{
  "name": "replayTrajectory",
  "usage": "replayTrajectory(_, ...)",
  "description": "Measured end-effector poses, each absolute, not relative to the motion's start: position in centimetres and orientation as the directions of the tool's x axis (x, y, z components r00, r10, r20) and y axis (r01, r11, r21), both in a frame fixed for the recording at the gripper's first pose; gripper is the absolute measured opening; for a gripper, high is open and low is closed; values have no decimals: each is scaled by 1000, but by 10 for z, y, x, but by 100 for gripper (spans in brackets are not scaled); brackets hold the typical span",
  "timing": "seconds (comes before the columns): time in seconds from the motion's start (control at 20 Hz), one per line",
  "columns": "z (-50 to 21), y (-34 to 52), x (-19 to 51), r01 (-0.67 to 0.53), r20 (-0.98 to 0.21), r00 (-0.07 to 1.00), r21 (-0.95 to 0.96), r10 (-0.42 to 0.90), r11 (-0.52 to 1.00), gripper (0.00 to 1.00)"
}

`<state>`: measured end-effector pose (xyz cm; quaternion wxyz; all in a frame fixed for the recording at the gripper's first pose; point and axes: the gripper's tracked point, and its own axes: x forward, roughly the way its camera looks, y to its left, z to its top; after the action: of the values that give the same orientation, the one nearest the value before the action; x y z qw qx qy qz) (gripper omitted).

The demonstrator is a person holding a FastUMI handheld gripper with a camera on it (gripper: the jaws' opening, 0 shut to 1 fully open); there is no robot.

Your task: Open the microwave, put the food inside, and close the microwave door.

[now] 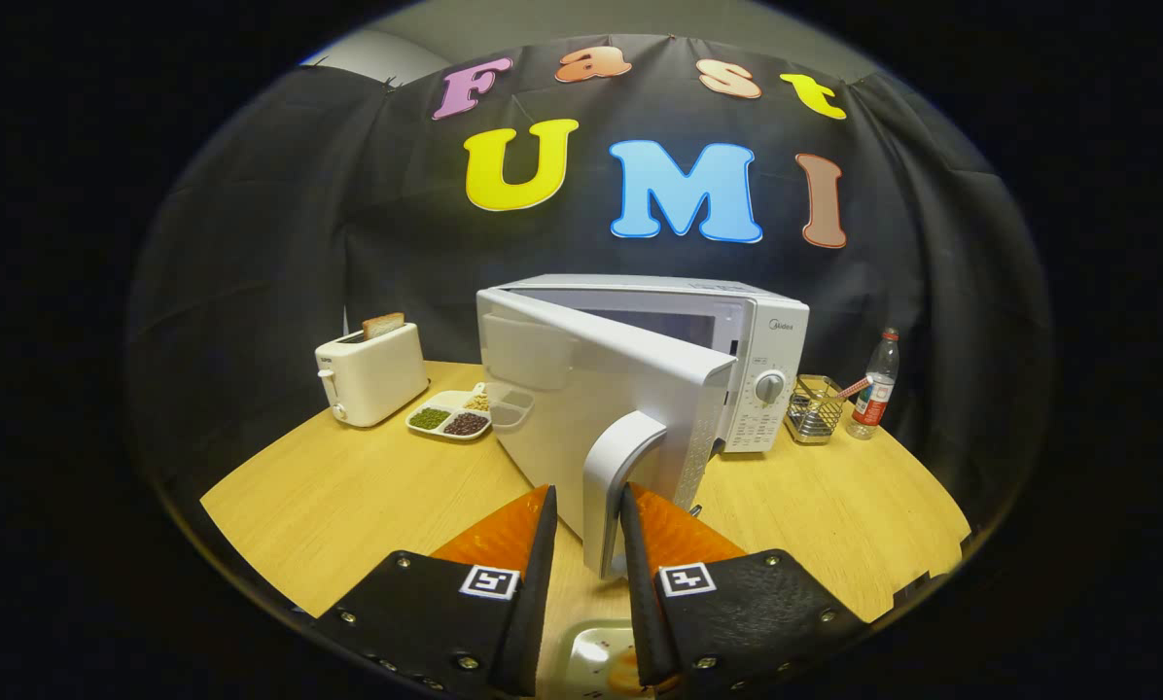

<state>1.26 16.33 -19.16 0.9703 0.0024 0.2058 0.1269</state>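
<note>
Between the gripper (589,506) fingers, pinched, sits the half-open microwave (718,340) door handle (616,476).

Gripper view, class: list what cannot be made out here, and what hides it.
- Microwave cavity: hidden by its half-open door.
- Plate below the hand-held gripper: mostly covered by its fingers, which flank the door handle; contact unclear.
- Wire basket contents: too small.

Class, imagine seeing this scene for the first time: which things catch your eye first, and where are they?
The white microwave stands mid-table, its white door swung partly open. The gripper has the door's grey handle between its fingers. A white toaster holding bread stands further left.
</note>
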Motion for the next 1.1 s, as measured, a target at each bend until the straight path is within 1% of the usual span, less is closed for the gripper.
replayTrajectory(0.65, -187, 237, -34, -334, -402, 858, 37, 319, 942, 38)
replayTrajectory(0.85, -188, 270, -44, -409, -405, 828, 40, 388, 912, 39)
replayTrajectory(1.1, -185, 311, -63, -555, -403, 756, 25, 517, 831, 39)
